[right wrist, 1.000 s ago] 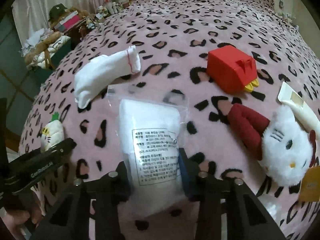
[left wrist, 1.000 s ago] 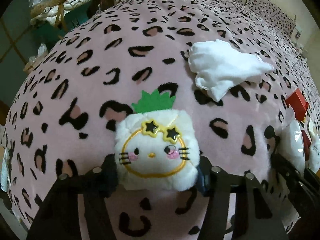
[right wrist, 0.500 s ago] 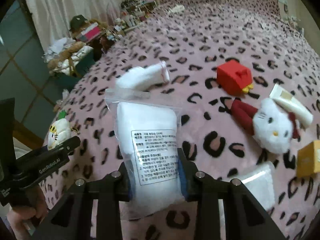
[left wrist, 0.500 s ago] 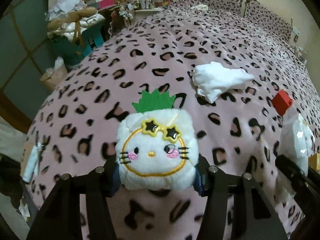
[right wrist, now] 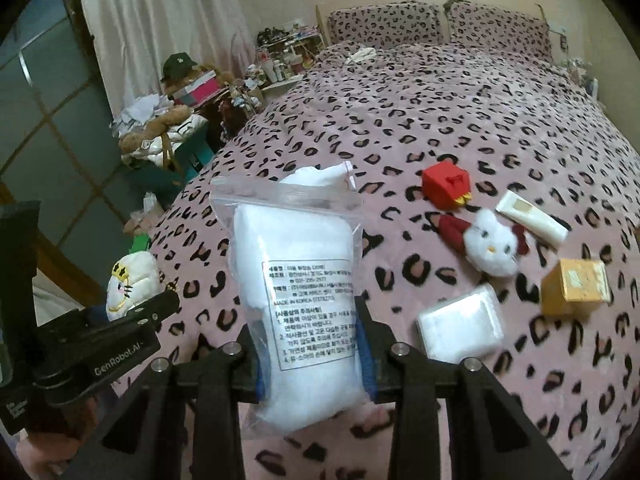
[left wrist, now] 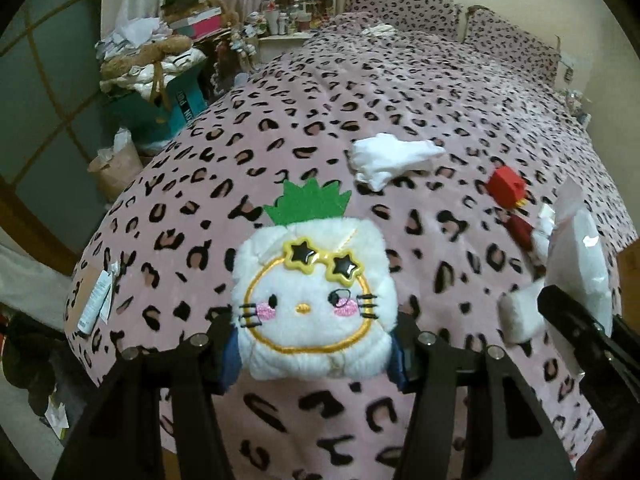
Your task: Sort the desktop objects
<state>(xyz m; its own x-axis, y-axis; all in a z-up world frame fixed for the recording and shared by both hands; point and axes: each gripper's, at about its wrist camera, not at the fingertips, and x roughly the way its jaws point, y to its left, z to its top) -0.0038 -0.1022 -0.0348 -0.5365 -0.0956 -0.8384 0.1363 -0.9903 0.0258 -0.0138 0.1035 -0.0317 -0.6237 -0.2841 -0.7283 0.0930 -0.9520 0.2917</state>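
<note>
Nearest to us, our left gripper [left wrist: 314, 354] is clamped on a square white cat plush [left wrist: 314, 304] with star sunglasses and a green felt crown; the fingers [left wrist: 226, 350] press into its lower sides at 9 and 3 o'clock. We judge it light, soft and squashy, so it grips well but can bulge out of a shallow pinch; low and mid-body, as now, looks the sound place.

Our right gripper [right wrist: 308, 354] is clamped on a clear zip bag of white pads [right wrist: 298, 280], fingers at its lower sides, printed label facing us. We judge it light, the film slippery, the filling yielding; a hold across the filled part, not the empty zip flap at 12 o'clock, seems safest.

Both items hang above the pink leopard bed [right wrist: 440, 112]. On it, nearest at 3 o'clock from the bag, lies a small white pad packet [right wrist: 460, 330], then a yellow box [right wrist: 576, 286]. Further, at 2 o'clock, lie a white cat doll [right wrist: 490, 246], a cream tube [right wrist: 532, 220] and a red box [right wrist: 446, 184]. A crumpled white cloth [left wrist: 394, 156] lies at 1 o'clock from the plush. Pillows [right wrist: 384, 24] sit farthest, at 12 o'clock.
</note>
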